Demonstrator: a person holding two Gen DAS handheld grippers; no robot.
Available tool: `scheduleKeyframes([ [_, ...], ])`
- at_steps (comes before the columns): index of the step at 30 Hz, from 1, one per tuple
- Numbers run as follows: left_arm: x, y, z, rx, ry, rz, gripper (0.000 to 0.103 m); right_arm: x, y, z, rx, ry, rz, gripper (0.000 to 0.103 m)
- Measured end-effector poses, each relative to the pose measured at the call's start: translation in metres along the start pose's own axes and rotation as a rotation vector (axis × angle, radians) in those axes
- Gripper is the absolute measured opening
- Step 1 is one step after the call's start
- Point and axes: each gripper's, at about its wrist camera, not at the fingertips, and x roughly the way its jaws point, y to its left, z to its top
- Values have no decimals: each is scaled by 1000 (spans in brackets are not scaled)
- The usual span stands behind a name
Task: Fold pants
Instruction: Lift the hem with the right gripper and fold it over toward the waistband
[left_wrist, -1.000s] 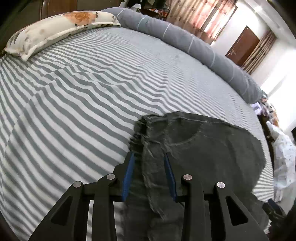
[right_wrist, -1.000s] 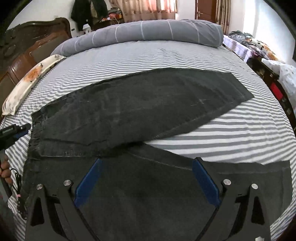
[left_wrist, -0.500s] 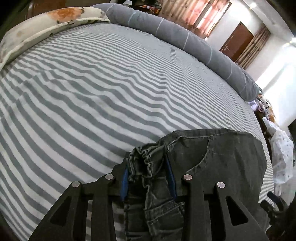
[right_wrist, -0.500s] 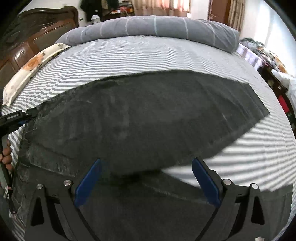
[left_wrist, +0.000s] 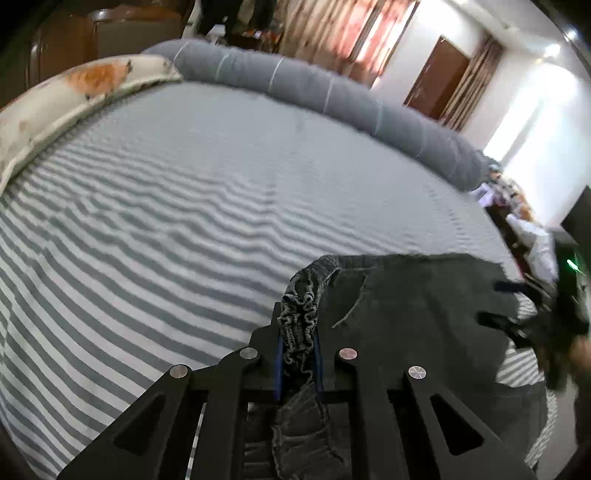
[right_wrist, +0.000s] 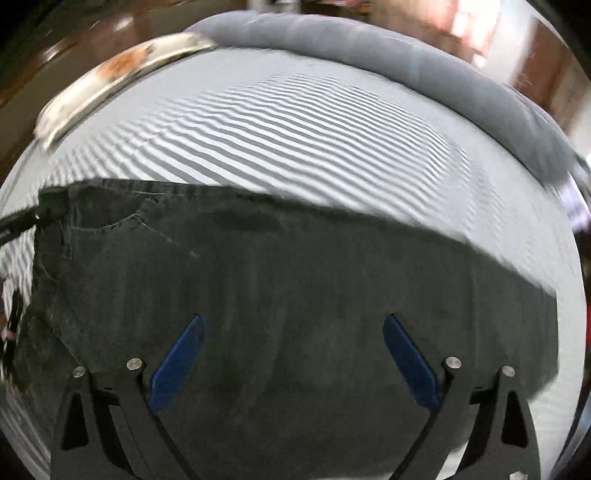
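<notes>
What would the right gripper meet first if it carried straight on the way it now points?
Most likely the dark pants, which fill the view between and ahead of the open right gripper; the striped bed sheet lies beyond. Depth is uncertain.

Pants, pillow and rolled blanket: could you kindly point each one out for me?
pants (right_wrist: 295, 295), right wrist view, on the flat dark denim.
pillow (left_wrist: 85, 92), left wrist view, beside its orange print.
rolled blanket (left_wrist: 295, 85), left wrist view, on its grey middle.

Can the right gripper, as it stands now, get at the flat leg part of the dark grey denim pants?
Probably yes. The right gripper is wide open right over the dark grey denim pants, and nothing lies between them. The left gripper only pinches the waistband, off to the side.
</notes>
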Motion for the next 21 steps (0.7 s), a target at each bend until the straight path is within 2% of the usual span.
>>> scheduleKeyframes([
  [6, -25, -11, -4, 65, -60, -97, 12, 12, 13, 68, -283, 48, 21, 97],
  [11, -40, -17, -5, 77, -79, -199, 12, 37, 40, 97, -442, 99, 84, 94],
  [14, -51, -19, -4, 87, -96, -240, 12, 51, 64, 102, -552, 135, 177, 83],
  [17, -57, -29, -6, 135, -113, -256, 12, 64, 80, 103, -664, 167, 195, 73],
  [21, -55, -33, -10, 146, -101, -269, 12, 82, 68, 111, -662, 239, 249, 65],
])
